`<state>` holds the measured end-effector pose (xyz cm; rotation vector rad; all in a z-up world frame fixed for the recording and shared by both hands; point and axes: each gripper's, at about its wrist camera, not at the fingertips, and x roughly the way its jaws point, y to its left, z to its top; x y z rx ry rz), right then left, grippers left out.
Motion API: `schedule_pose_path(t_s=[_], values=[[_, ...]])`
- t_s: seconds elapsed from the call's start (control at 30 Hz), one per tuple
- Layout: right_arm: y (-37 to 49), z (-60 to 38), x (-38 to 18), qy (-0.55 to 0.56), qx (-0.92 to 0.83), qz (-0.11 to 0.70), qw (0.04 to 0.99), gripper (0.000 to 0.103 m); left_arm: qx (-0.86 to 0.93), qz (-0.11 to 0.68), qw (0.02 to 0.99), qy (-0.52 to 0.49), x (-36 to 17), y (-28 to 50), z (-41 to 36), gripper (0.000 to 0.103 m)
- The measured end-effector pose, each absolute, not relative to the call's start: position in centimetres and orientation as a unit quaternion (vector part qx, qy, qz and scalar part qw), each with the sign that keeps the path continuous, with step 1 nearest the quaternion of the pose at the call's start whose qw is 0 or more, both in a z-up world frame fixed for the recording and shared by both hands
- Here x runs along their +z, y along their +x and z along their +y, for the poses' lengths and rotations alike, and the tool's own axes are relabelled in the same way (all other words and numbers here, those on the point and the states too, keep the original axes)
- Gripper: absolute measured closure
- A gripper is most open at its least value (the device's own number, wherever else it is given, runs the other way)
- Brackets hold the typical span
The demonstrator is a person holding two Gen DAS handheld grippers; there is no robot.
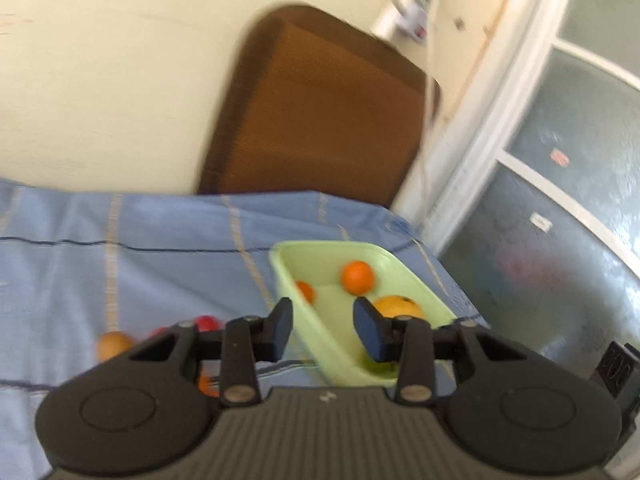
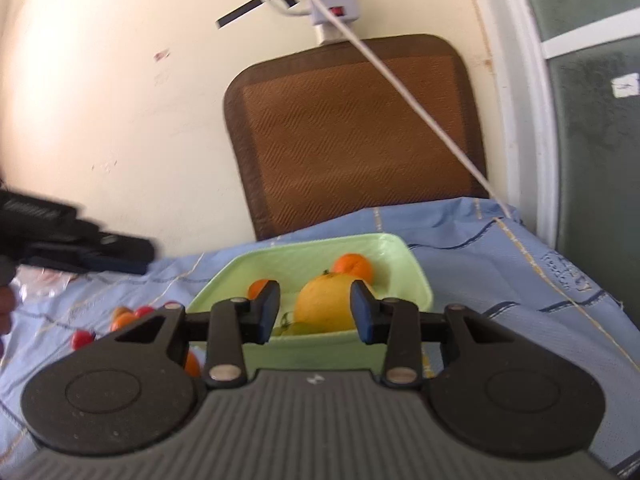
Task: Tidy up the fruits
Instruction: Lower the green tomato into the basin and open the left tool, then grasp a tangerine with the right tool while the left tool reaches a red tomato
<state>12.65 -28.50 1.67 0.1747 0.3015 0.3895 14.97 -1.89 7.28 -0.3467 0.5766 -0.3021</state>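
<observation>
A pale green tray sits on the blue cloth, holding two small oranges and a large yellow citrus. My left gripper hovers over the tray's near left wall, open by a narrow gap with nothing between its pads. In the right wrist view the tray is straight ahead. The yellow citrus lies in it just beyond my right gripper, which is open and not pressing on it. The left gripper shows from the side at left. Loose fruits lie left of the tray.
A brown woven mat leans on the cream wall behind the table. A power strip with a white cable hangs above it. Frosted glass panes stand at right, past the table's right edge. Red and orange fruits dot the cloth.
</observation>
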Motion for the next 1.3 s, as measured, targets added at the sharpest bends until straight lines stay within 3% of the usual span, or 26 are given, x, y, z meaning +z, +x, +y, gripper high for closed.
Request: schedule_pose_path(t_s=[0.2,0.33,0.43,0.73,0.83,0.93,1.0,1.03,1.3], values=[[10.9,-29.6,2.3,0.145,0.259,0.114,0.948,0.061,-0.062,0.277,0.940,-0.188,6.2,10.7,4.8,0.065],[10.2,-27.0,1.7,0.146,0.323,0.172,0.919,0.061,-0.033,0.292,0.938,-0.182,4.7,9.8,6.6,0.065],[10.3,-23.9,0.8,0.099,0.312,0.222,0.918,0.061,-0.045,0.299,0.938,-0.170,3.6,9.8,6.2,0.053],[11.5,-18.9,-0.2,0.026,0.292,0.278,0.915,0.058,-0.050,0.318,0.942,-0.090,0.9,9.8,3.9,0.053],[12.1,-18.1,-0.3,0.022,0.281,0.284,0.916,0.052,-0.051,0.317,0.943,-0.083,0.7,9.8,3.8,0.057],[12.8,-17.7,-0.6,0.021,0.268,0.298,0.916,0.053,-0.048,0.316,0.945,-0.077,0.6,9.8,3.8,0.074],[13.0,-17.7,-0.6,0.023,0.266,0.300,0.916,0.054,-0.055,0.315,0.944,-0.079,0.7,9.6,3.8,0.075],[13.0,-17.7,-0.6,0.023,0.263,0.300,0.917,0.063,-0.058,0.314,0.944,-0.079,0.7,9.5,3.7,0.075],[9.4,-18.6,-0.8,0.019,0.285,0.289,0.914,0.064,-0.113,0.314,0.938,-0.091,1.1,7.0,0.7,0.075]])
